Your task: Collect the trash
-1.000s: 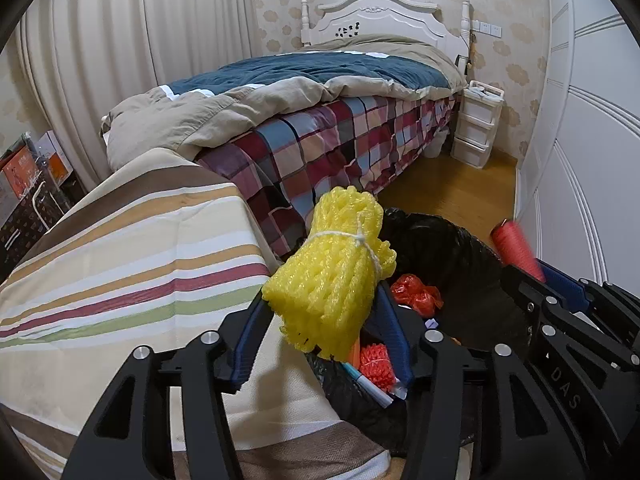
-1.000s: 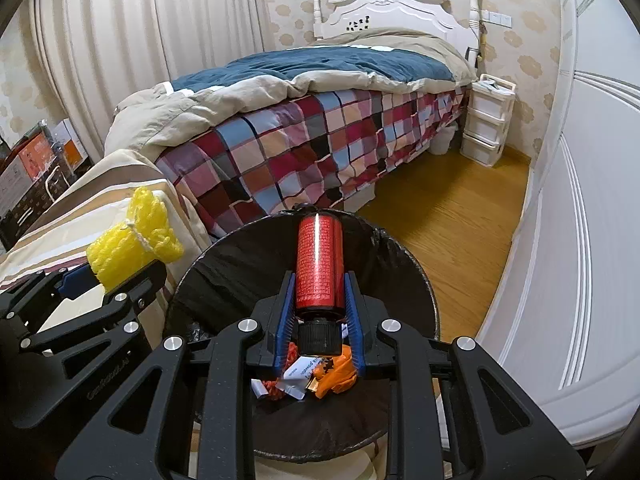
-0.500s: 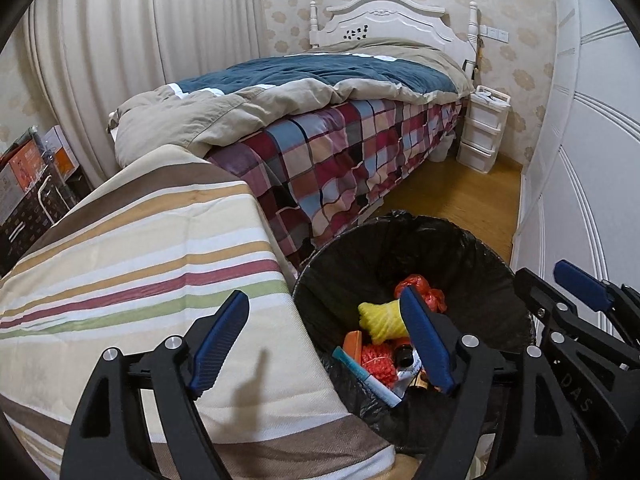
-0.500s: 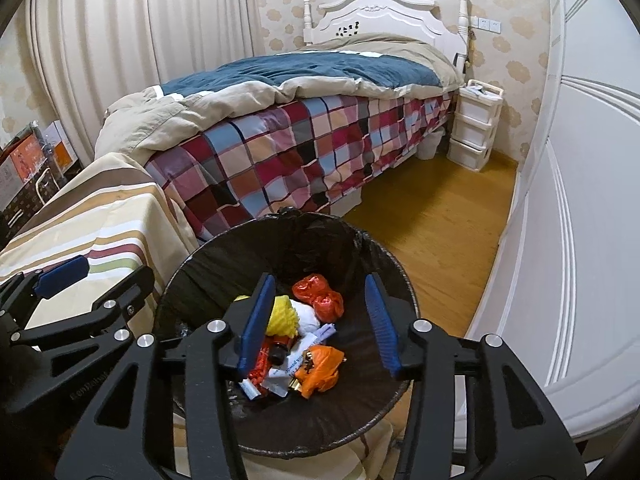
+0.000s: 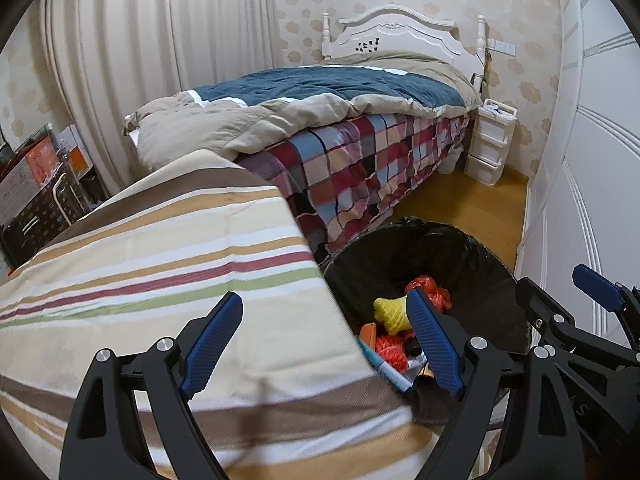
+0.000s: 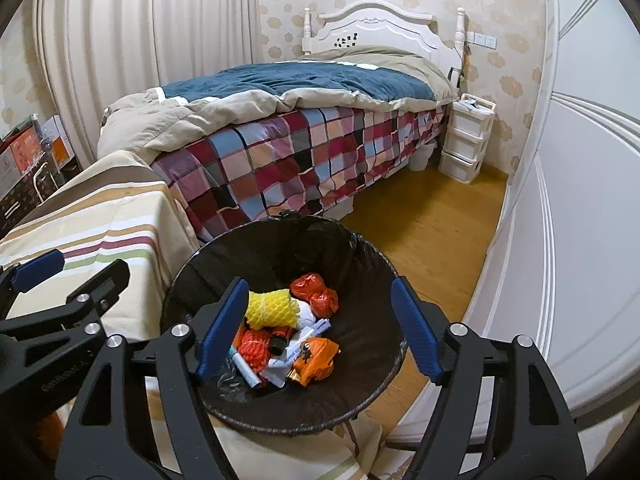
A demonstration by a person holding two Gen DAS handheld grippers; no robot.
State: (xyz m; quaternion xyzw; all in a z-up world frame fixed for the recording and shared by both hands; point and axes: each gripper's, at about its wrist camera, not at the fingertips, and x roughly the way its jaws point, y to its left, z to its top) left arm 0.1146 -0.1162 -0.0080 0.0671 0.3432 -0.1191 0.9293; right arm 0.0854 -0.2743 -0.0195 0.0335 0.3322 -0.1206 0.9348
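Dropping done | both grippers' fingers just spread, empty: left gripper [image 5: 324, 342], right gripper [image 6: 318, 330] | yellow foam net [image 6: 272, 307] in bin [image 6: 372, 264]: light, squashy, grab middle

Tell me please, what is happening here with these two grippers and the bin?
A person is collecting trash with a handheld gripper in each hand. Both the left gripper and the right gripper are empty, and their jaws have just been opening. The yellow foam net and the other rubbish lie inside the black-lined trash bin, which stands between the striped cloth and the bed. The right gripper is above the bin.
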